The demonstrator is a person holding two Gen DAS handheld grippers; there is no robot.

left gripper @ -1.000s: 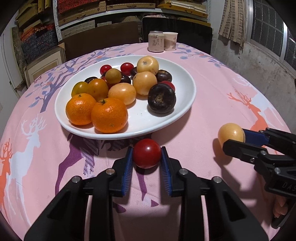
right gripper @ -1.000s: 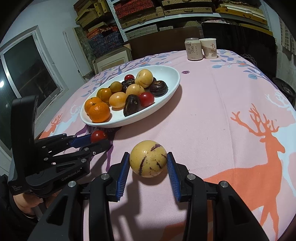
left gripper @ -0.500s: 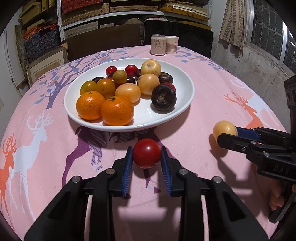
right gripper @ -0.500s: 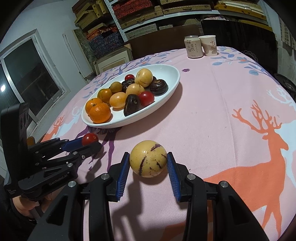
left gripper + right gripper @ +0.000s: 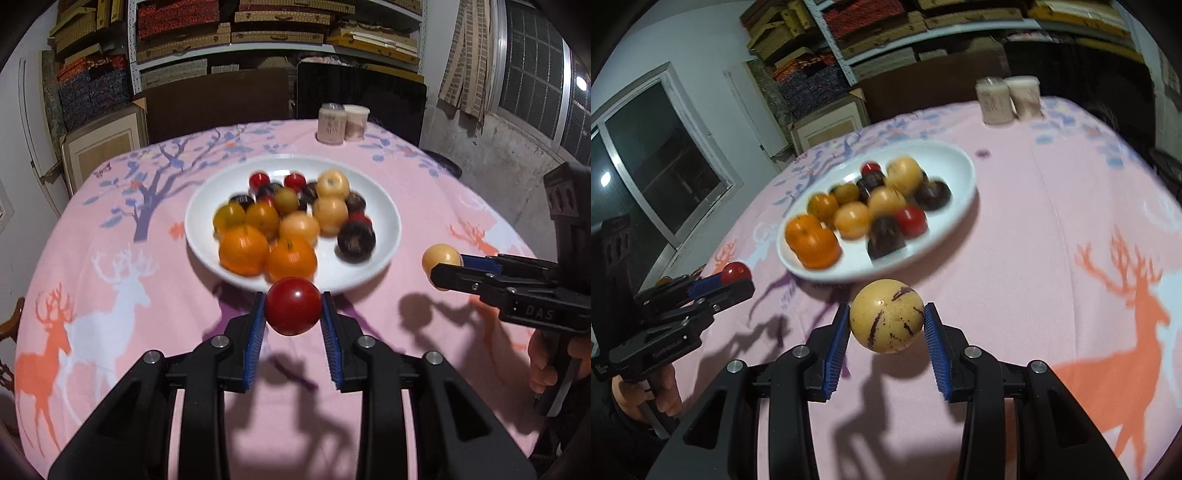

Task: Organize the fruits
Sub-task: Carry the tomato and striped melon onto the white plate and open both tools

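- Left gripper (image 5: 293, 312): jaws clamped on the red tomato (image 5: 293, 305) across its widest part, so the round skin can't roll out. It hangs clear of the worktop (image 5: 110, 266), its shadow well below it.
- Right gripper (image 5: 886, 325): jaws clamped on the yellow purple-streaked fruit (image 5: 885, 320), same mid-line grip, also off the cloth.
- Both grippers point down toward the near rim of the white plate (image 5: 388, 236), probably to drop both fruits in one pass.
- Plate is crowded: oranges (image 5: 243, 250) in front, dark fruits (image 5: 355, 239) to the right. The bare patch at the near right looks like the only free landing spot.
- Risk: round fruit rolls on release, so set it against its neighbours.
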